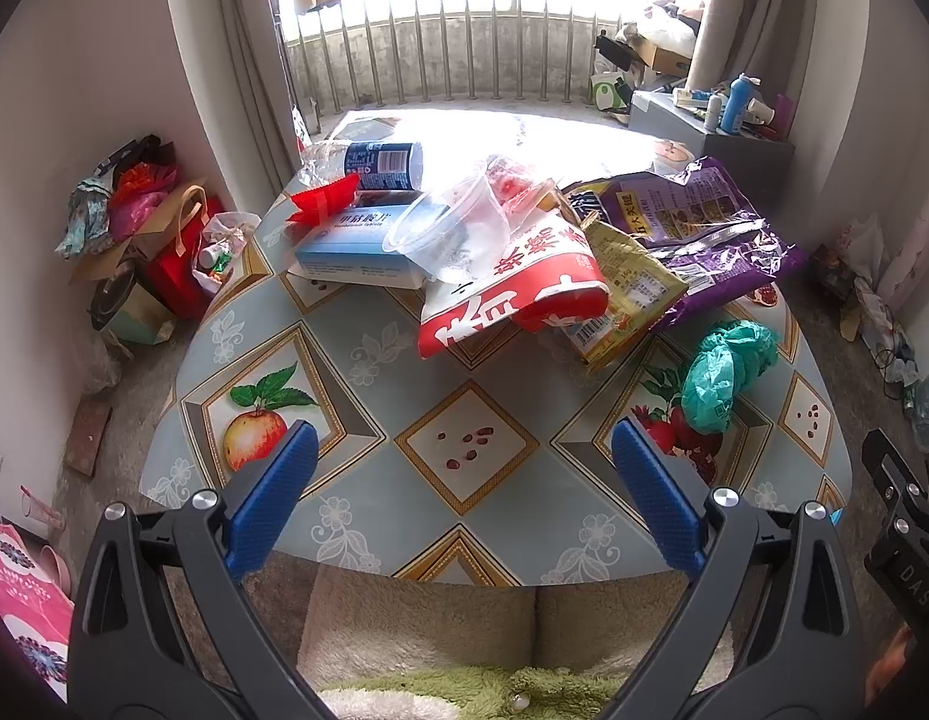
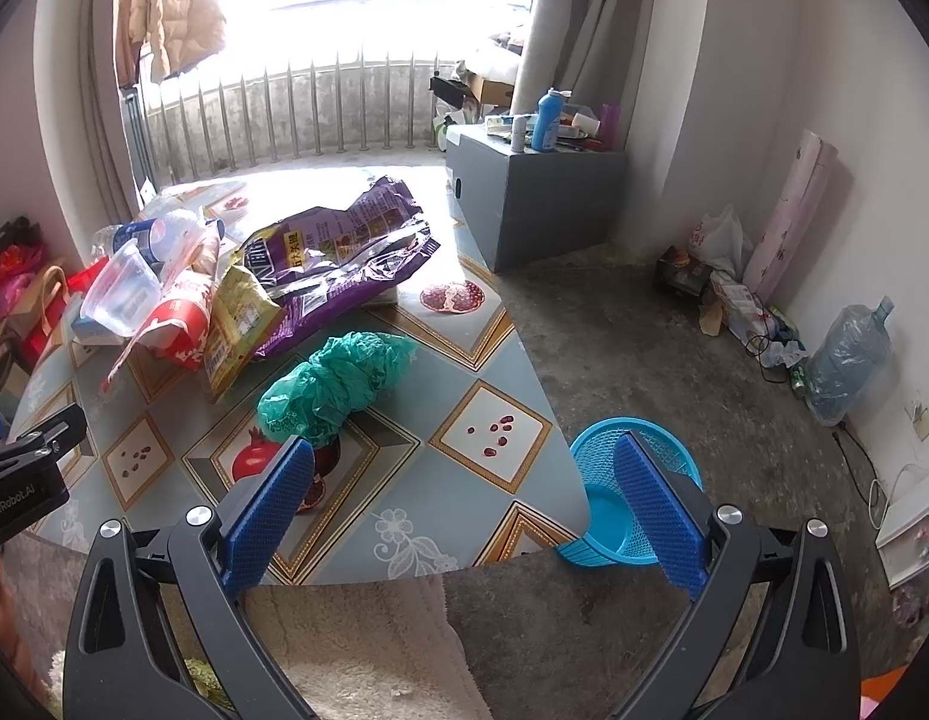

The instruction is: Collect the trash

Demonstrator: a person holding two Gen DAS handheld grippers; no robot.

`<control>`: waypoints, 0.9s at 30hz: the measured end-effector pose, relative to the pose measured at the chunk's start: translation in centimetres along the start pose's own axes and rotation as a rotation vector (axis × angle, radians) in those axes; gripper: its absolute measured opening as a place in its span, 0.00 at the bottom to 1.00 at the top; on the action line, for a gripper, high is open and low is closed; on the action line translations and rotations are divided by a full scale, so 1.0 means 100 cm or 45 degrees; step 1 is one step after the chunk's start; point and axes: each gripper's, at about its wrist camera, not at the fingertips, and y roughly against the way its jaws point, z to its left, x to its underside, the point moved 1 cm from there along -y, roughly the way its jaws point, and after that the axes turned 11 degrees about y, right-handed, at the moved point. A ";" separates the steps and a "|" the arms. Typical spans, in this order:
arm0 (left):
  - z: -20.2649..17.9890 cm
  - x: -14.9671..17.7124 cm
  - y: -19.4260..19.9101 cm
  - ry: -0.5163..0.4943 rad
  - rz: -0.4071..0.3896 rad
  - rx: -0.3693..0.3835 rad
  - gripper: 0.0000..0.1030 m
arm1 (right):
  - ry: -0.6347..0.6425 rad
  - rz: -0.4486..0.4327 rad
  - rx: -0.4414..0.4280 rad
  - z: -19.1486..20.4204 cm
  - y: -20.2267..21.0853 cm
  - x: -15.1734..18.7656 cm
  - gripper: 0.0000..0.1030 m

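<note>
Trash lies piled on the fruit-patterned table: a crumpled green plastic bag, a purple snack bag, a yellow packet, a red and white bag, a clear plastic cup, a blue box and a plastic bottle. A blue mesh basket stands on the floor by the table's right edge. My left gripper is open and empty over the table's near edge. My right gripper is open and empty, near the green bag.
A grey cabinet with bottles stands beyond the table. Bags and clutter sit on the floor at the left. A water jug and clutter line the right wall. A fuzzy seat is below the grippers.
</note>
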 end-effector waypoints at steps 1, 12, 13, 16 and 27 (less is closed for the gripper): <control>0.000 0.000 0.000 -0.002 -0.001 0.000 0.91 | -0.001 0.000 -0.001 0.000 0.000 0.000 0.95; 0.000 0.000 0.000 -0.002 -0.001 -0.001 0.91 | -0.002 -0.002 -0.001 0.000 0.000 0.000 0.95; 0.000 0.000 0.000 -0.002 0.000 -0.001 0.91 | -0.002 -0.002 -0.001 0.000 0.000 0.000 0.95; 0.000 0.000 0.000 -0.003 0.000 -0.001 0.91 | -0.002 -0.001 -0.001 0.001 0.000 0.000 0.95; 0.003 0.003 -0.005 -0.003 0.008 -0.007 0.91 | -0.006 0.003 -0.003 0.001 -0.001 0.000 0.95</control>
